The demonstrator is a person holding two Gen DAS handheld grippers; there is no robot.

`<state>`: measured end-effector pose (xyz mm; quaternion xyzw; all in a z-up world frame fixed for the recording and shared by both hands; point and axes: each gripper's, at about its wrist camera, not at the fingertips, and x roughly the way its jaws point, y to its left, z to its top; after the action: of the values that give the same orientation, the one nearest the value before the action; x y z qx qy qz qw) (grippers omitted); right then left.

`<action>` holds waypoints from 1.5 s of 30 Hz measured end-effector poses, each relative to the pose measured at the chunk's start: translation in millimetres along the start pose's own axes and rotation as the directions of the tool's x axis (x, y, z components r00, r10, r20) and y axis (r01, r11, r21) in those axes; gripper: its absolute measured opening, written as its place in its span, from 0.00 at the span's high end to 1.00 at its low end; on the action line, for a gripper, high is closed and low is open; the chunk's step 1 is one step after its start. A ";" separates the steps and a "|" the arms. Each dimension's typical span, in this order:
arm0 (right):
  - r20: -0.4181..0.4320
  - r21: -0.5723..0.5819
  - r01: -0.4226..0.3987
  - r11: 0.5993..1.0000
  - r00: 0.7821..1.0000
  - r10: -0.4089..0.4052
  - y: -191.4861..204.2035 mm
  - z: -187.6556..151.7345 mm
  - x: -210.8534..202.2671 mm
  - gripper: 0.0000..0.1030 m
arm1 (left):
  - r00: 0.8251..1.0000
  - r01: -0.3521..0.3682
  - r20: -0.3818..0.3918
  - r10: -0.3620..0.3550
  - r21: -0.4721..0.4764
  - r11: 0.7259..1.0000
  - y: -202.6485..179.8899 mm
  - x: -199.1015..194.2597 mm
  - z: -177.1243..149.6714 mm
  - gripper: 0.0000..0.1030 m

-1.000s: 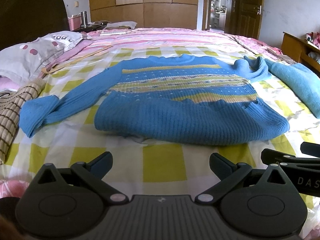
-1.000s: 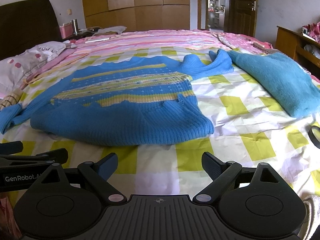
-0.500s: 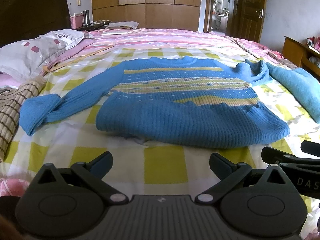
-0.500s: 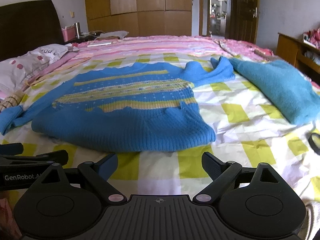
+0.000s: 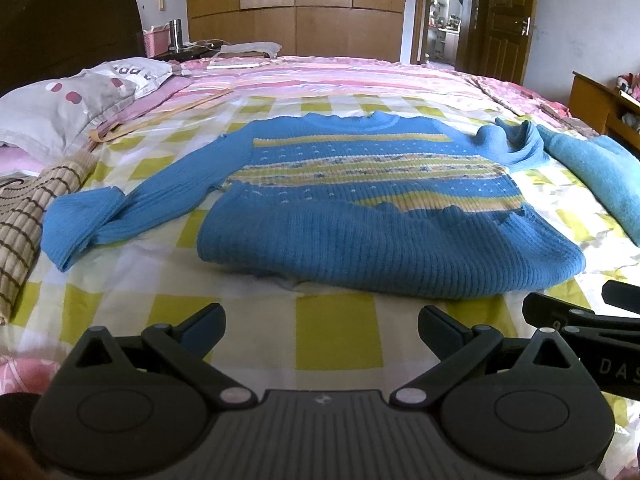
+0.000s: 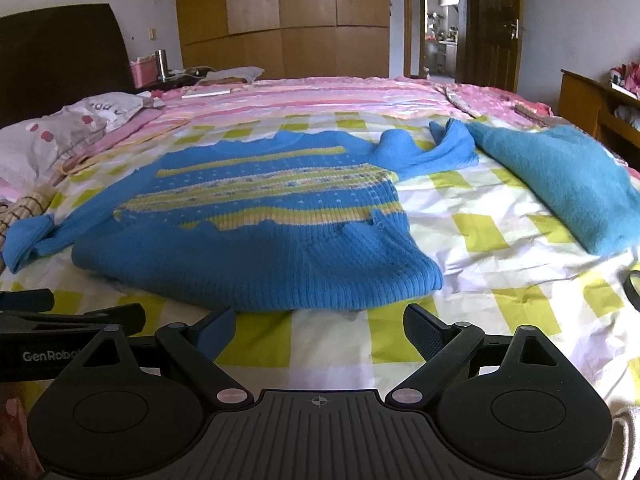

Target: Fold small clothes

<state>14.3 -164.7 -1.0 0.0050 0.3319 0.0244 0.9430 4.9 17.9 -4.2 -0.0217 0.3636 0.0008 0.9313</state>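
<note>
Blue sweater (image 5: 384, 220) laid flat, front up, on a bed (image 5: 336, 340) under a yellow-and-white checked sheet, with yellow and patterned bands across the chest and a ribbed hem nearest the cameras. One sleeve (image 5: 132, 208) stretched out toward the pillow side, cuff doubled back; the other sleeve (image 6: 432, 150) bunched up beside the shoulder, touching or just short of a folded teal garment (image 6: 560, 176) lying apart on the far side. Left gripper (image 5: 320, 320) held low over bare sheet just short of the hem, jaws wide apart, nothing between them. Right gripper (image 6: 318, 320) likewise spread wide and holding nothing, fingertips just before the hem near its corner. Each gripper visible at the edge of the other's view, side by side. Pillow (image 5: 60, 108) with red spots at the head of the bed, a brown checked cloth (image 5: 24, 220) below it at the sheet's edge. Pink striped bedding (image 5: 340, 80) beyond the sweater. Pink basket (image 5: 154, 42) on a stand beside the dark headboard (image 5: 68, 20), contents hidden from this angle; a metal flask (image 5: 175, 34) standing next to it, possibly just behind. Dark ring-shaped object (image 6: 632, 286) at the edge of the right wrist view, too cropped to identify. Wooden wardrobe (image 6: 280, 20) and open door (image 6: 496, 24) at the back.
</note>
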 end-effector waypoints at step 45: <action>-0.050 0.039 -0.055 0.998 0.997 0.057 -12.2 11.6 19.9 0.14 | 0.999 0.023 0.037 -0.022 -0.028 0.999 15.3 -1.9 11.4 0.00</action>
<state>37.6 -175.8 -4.7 0.0313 0.3558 0.0449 0.9329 11.0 33.7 4.9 -0.0393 0.3463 -0.0042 0.9373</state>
